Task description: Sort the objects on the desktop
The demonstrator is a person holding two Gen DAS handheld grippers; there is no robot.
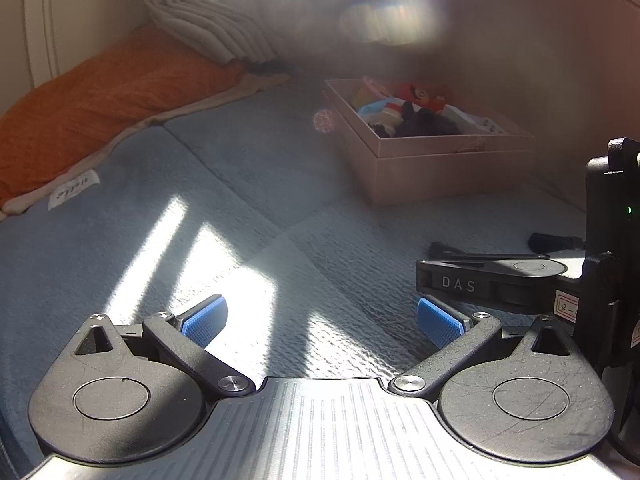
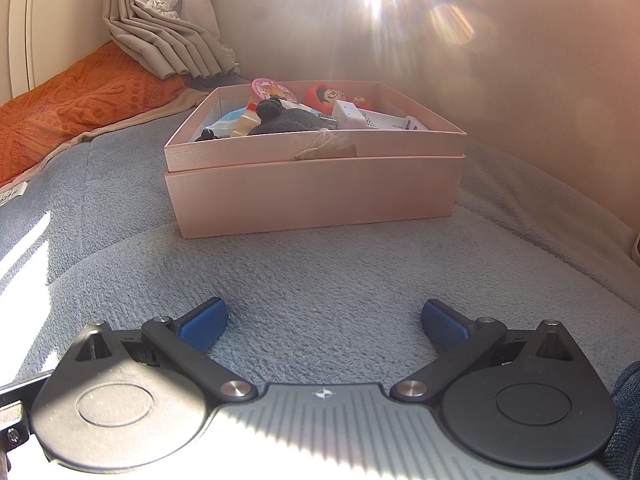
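Observation:
A pink cardboard box (image 2: 316, 192) stands on the grey-blue mat (image 2: 320, 272), straight ahead in the right wrist view. It holds several small objects: a black knitted item (image 2: 280, 120), a red doll figure (image 2: 324, 96), a white block (image 2: 352, 114), a pink round item (image 2: 268, 88). The same box (image 1: 440, 172) shows at the right in the left wrist view. My left gripper (image 1: 320, 322) is open and empty over the mat. My right gripper (image 2: 322, 324) is open and empty, short of the box. The right gripper's body (image 1: 520, 276) shows in the left wrist view.
An orange textured blanket (image 2: 80, 96) lies at the far left along a white wall. Beige curtains (image 2: 168, 32) hang behind it. A tan wall (image 2: 540, 80) rises behind and to the right of the box. Strong sun glare blurs the upper part of both views.

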